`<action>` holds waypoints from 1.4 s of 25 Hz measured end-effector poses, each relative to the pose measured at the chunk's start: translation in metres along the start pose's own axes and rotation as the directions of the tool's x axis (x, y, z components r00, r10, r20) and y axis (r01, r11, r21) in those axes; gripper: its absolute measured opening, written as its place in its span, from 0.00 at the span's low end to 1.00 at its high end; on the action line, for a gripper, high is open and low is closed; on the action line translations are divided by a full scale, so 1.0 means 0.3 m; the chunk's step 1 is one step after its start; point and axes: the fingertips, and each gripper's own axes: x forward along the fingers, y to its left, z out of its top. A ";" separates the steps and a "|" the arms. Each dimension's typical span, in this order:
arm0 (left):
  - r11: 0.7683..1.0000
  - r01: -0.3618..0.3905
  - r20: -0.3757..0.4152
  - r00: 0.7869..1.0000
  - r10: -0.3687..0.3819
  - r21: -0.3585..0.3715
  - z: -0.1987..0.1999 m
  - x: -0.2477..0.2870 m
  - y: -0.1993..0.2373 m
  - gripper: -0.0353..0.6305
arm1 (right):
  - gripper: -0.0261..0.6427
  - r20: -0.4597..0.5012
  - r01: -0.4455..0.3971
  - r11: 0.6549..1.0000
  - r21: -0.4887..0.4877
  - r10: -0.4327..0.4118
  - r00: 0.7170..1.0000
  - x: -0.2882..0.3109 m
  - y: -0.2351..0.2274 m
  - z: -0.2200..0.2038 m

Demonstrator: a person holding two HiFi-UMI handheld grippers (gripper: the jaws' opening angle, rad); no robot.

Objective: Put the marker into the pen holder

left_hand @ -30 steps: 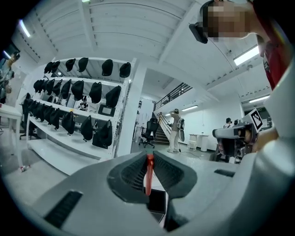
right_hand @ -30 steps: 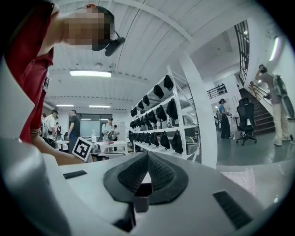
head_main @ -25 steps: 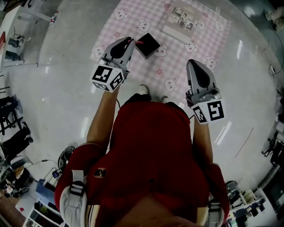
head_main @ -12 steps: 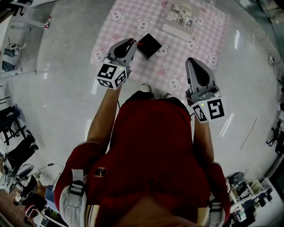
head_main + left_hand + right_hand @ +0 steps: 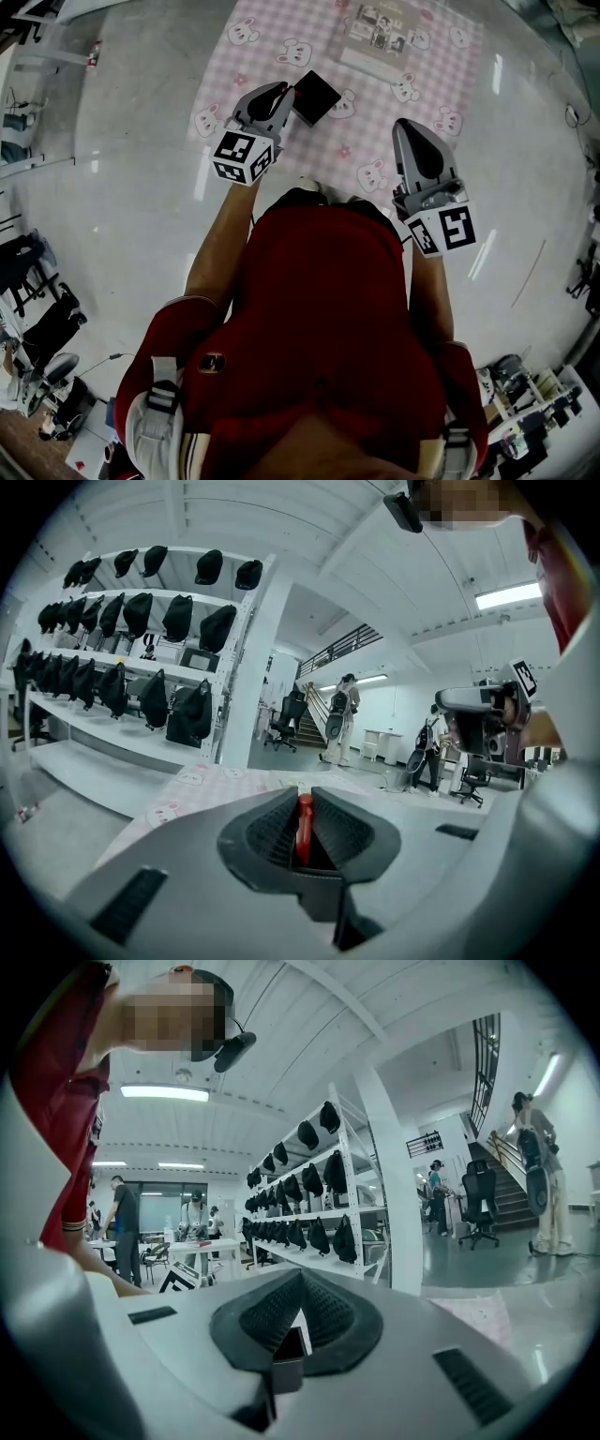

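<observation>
My left gripper (image 5: 280, 91) is shut on a red marker (image 5: 304, 825), which stands upright between the jaws in the left gripper view. In the head view the marker's red tip (image 5: 292, 92) pokes out just left of the black square pen holder (image 5: 316, 97), which sits on the pink checked mat (image 5: 272, 33). The gripper's tip is at the holder's left edge. My right gripper (image 5: 404, 127) hangs lower right of the holder, apart from it. Its jaws (image 5: 300, 1288) are shut with nothing between them.
The mat has bunny prints and lies on a glossy grey floor (image 5: 141, 169). A printed card (image 5: 379, 33) lies on the mat's far side. The person's feet (image 5: 305, 190) stand at the mat's near edge. Shelves of black bags (image 5: 141, 658) and people are far off.
The left gripper with the marker has edged right, closer to the pen holder. The right gripper has stayed about where it was.
</observation>
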 end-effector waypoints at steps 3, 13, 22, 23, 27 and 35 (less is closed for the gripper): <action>1.000 0.001 -0.014 1.000 -0.001 0.001 -0.021 0.005 0.001 0.12 | 0.04 -0.001 0.010 1.000 0.004 -0.010 1.000 -0.001 -0.008 -0.008; 1.000 0.007 -0.060 0.998 -0.006 0.010 -0.088 0.012 0.004 0.12 | 0.04 -0.002 0.010 1.000 0.006 -0.010 1.000 0.011 -0.008 -0.016; 1.000 0.022 -0.048 0.999 -0.021 0.016 -0.087 0.008 -0.005 0.12 | 0.04 -0.008 0.006 1.000 0.002 -0.006 1.000 0.010 0.005 -0.020; 1.000 0.025 -0.046 0.999 -0.024 0.016 -0.089 0.009 -0.008 0.12 | 0.04 -0.008 0.005 1.000 0.002 -0.005 1.000 0.010 0.005 -0.022; 1.000 0.026 -0.042 0.999 -0.026 0.017 -0.090 0.008 -0.014 0.13 | 0.04 -0.010 0.002 1.000 0.002 -0.002 1.000 0.011 0.004 -0.024; 1.000 0.018 -0.037 0.999 -0.017 0.021 -0.077 -0.007 -0.018 0.13 | 0.04 -0.007 -0.005 1.000 -0.001 0.005 1.000 0.000 0.014 -0.017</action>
